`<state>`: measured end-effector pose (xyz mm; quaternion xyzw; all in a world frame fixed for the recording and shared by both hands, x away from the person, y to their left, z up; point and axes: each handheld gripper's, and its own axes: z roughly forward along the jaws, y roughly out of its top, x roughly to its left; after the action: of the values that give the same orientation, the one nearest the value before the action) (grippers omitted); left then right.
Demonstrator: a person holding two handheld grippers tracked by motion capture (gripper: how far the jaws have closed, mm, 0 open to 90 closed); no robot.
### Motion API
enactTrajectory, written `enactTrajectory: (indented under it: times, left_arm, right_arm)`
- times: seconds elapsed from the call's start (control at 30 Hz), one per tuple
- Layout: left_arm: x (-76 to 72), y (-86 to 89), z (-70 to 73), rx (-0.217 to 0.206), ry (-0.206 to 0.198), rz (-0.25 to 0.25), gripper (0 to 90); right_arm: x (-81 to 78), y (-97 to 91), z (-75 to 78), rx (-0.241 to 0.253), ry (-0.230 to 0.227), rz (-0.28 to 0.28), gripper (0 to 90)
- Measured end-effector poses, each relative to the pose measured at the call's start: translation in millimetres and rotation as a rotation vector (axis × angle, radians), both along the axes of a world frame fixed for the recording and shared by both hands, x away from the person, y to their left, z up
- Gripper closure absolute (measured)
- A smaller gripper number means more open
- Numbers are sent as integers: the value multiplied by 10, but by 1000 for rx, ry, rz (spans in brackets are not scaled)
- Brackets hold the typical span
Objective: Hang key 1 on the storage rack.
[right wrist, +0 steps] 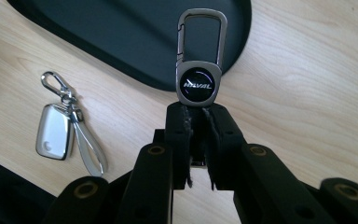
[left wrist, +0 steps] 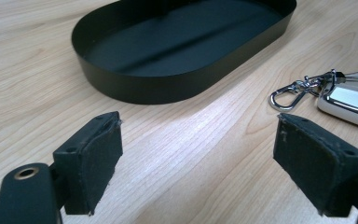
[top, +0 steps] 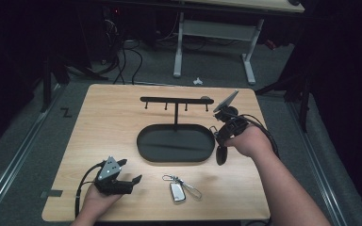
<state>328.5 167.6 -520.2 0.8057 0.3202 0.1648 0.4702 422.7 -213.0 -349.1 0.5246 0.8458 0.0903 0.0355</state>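
Observation:
My right gripper [top: 220, 133] [right wrist: 196, 110] hovers beside the right end of the black oval tray [top: 143, 149], shut on a grey keychain [right wrist: 199, 80]. Its round emblem and carabiner stick out past the jaws. A black key fob [top: 221, 155] hangs below that gripper. The tray carries a T-shaped rack with small hooks [top: 175, 100]. A silver key fob [top: 177, 191] [right wrist: 53, 130] [left wrist: 354, 100] with a clip and loop lies on the table in front of the tray. My left gripper [top: 133, 170] [left wrist: 196, 140] rests low at the front left, open, with only bare wood between its pads.
The wooden table [top: 108, 122] has free surface left of the tray and along the front right. Beyond its far edge are a white desk frame [top: 178, 47] and cables on the floor. The tray's wall [left wrist: 168, 86] [right wrist: 121, 51] stands close ahead of both grippers.

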Motion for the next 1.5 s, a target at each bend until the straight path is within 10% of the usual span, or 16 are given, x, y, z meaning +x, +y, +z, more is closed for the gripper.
enactTrajectory:
  times: [0.97,1.5]
  left_arm:
    - [-55,123,-24,0,12,24,158]
    - [-53,125,-29,0,16,18,158]
  right_arm:
    - [329,588,334,56,-72,74,805]
    - [519,687,216,73,-82,48,804]
